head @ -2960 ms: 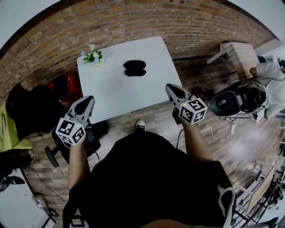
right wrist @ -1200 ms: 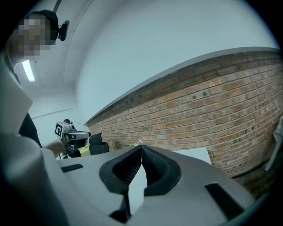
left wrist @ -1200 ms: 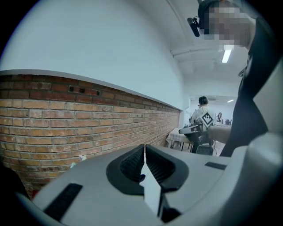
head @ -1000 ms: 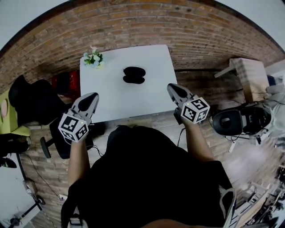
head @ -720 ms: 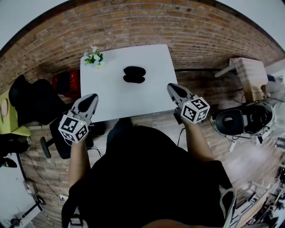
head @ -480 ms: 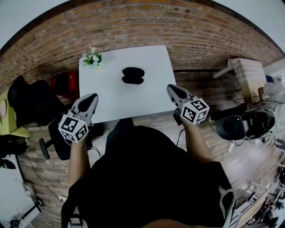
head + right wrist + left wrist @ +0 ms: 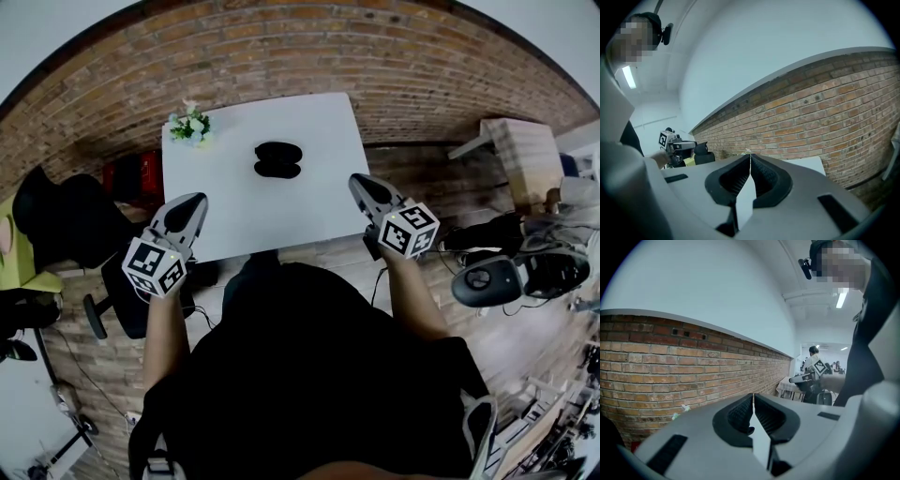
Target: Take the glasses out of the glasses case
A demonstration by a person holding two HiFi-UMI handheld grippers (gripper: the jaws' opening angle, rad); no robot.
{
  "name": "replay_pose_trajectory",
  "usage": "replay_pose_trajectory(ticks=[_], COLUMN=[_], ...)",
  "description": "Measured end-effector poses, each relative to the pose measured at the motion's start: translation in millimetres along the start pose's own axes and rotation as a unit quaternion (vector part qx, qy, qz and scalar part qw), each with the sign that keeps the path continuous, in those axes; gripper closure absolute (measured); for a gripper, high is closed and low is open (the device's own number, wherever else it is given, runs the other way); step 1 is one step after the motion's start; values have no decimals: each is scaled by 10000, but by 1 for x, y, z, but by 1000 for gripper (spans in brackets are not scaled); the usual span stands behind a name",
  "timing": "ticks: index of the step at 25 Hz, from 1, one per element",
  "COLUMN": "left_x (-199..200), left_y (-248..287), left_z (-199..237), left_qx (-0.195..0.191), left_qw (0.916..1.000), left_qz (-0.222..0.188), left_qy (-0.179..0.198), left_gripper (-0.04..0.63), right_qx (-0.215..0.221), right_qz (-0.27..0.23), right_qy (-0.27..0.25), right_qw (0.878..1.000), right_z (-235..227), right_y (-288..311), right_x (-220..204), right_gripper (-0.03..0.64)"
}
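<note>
A black glasses case (image 7: 277, 159) lies on the white table (image 7: 234, 202) toward its far middle; whether its lid is open cannot be made out, and no glasses show. My left gripper (image 7: 193, 202) hovers at the table's near left corner, well short of the case, jaws shut on nothing. My right gripper (image 7: 358, 182) hangs off the table's right edge, also shut and empty. In the left gripper view the left gripper (image 7: 753, 395) points up at the brick wall. In the right gripper view the right gripper (image 7: 750, 156) does too, with a strip of table (image 7: 813, 165) behind it.
A small pot of white flowers (image 7: 191, 125) stands at the table's far left corner. A brick wall (image 7: 281, 56) runs behind the table. A black office chair (image 7: 56, 220) sits left, a red box (image 7: 131, 175) beside the table, a wooden table (image 7: 516, 150) and chairs at right.
The head view has drifted slightly, so the table and case sit a little further left. Both grippers stay shut in about the same spots; a chair at the right has rolled.
</note>
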State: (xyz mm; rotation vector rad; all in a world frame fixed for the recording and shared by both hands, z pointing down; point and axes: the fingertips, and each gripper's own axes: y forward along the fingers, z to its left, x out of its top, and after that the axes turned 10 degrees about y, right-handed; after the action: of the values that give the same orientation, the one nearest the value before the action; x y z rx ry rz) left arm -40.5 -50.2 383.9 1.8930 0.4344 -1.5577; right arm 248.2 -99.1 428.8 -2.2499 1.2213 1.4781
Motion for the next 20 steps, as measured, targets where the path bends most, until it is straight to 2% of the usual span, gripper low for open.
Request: replay_pose_trajectory(ticks=[11,20], left_x=[-2,-7], left_y=[14,31], left_z=[20,36], left_qx=[10,-127], left_qw=[10000,9998], left_qz=[74,99], left_qy=[-60,-92], left_gripper=[578,578], right_qx=[60,-34], right_qz=[54,121], right_qy=[66,133], right_qw=[9999,9998], right_z=[-9,-18], right_y=[21,36], right_x=[7,7], right_gripper=[594,592])
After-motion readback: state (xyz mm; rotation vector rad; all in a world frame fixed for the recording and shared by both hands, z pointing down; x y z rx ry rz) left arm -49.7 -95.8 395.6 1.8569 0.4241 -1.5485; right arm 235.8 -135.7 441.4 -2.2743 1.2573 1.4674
